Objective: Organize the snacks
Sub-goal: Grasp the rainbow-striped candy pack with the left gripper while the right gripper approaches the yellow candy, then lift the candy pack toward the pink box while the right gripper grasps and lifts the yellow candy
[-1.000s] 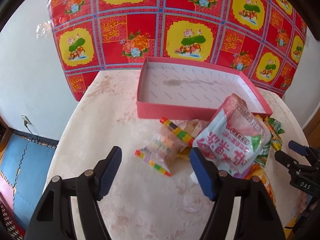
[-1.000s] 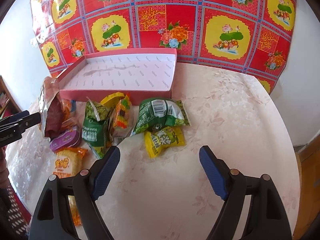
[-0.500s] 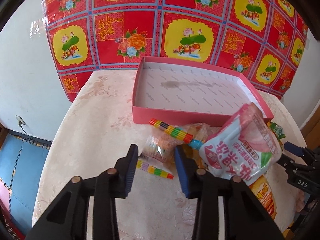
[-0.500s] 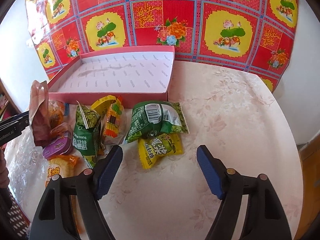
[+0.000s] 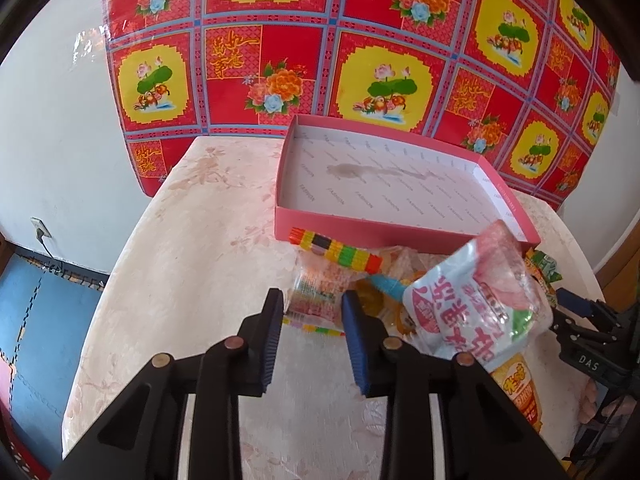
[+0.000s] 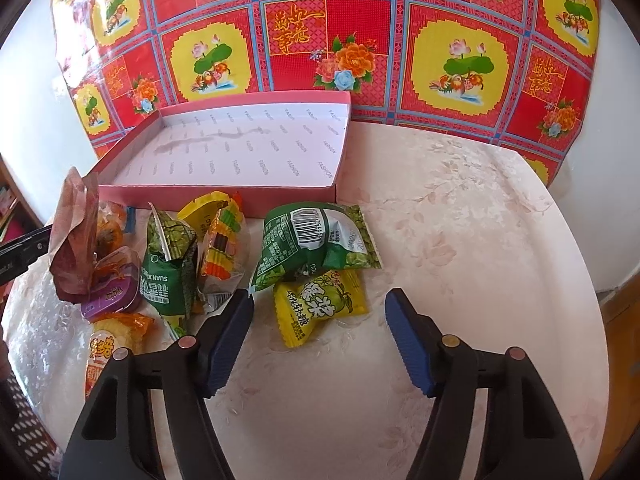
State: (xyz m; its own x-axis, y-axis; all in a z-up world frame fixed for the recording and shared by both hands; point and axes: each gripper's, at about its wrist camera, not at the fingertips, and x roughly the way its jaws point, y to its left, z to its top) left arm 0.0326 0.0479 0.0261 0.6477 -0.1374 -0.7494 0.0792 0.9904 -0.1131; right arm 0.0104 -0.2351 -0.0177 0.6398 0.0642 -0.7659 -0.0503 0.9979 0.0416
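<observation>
Table point(image 6: 460, 240): I see a pale floral cloth; snacks heaped along its near-left part, right side bare of packets.
Box point(image 5: 384, 190): I log the pink tray as holding no snacks; it lies at the far side, touching the heap's far edge.
Pink pouch point(image 5: 476, 304): leans upright at the right of the left-wrist view, beside a small clear packet.
Green bag point(image 6: 316, 244): lies just ahead of my right gripper, overlapping the yellow candy point(image 6: 320, 308).
Clear packet point(image 5: 320, 292): striped-edged; this is the piece my left tool has gone for.
Left gripper point(image 5: 312, 314): a second ago its jaws were wide; now I have them drawn in to a narrow gap, flanking the packet's near end. I cannot tell whether the pads actually bite it.
Right gripper point(image 6: 320, 320): jaws spread, holding nothing, low over the yellow candy; it has crept nearer the pile.
Finding: I judge the first pick is just starting; nothing has been sorted yet.
</observation>
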